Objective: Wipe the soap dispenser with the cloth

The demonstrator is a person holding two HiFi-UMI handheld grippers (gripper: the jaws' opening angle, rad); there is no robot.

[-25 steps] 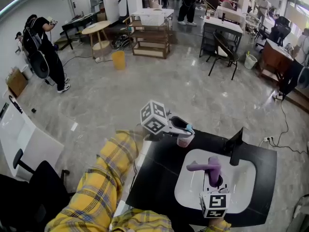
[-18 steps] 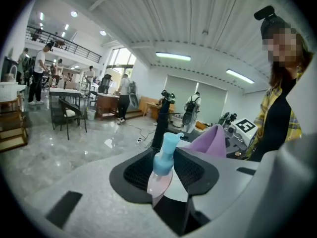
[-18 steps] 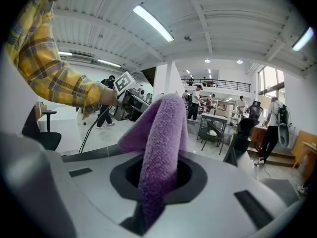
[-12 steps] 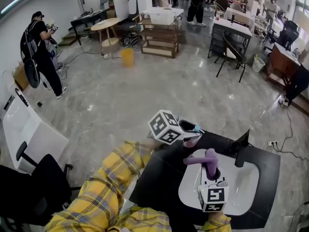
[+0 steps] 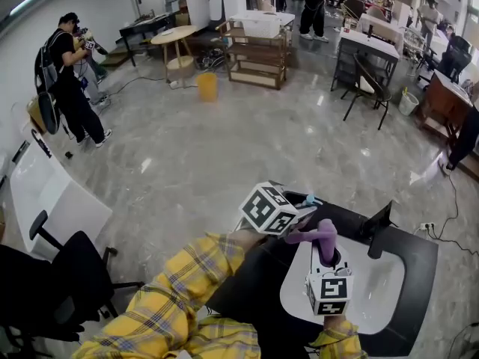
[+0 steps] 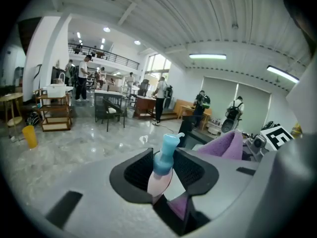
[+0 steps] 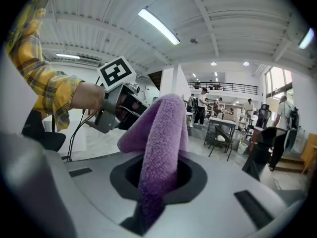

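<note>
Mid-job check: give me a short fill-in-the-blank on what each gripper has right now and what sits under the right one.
1. The left gripper is shut on the soap dispenser, whose pump top is ____ in colour.
2. The right gripper is shut on a ____ cloth.
3. In the head view, the sink under the right gripper is ____ in colour.

Missing words: blue; purple; white.

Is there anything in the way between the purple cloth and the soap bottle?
No, nothing visible is in the way. The left gripper holds the bottle, and the right gripper holds the cloth right beside it. They are so close that I cannot tell if they touch.
</note>
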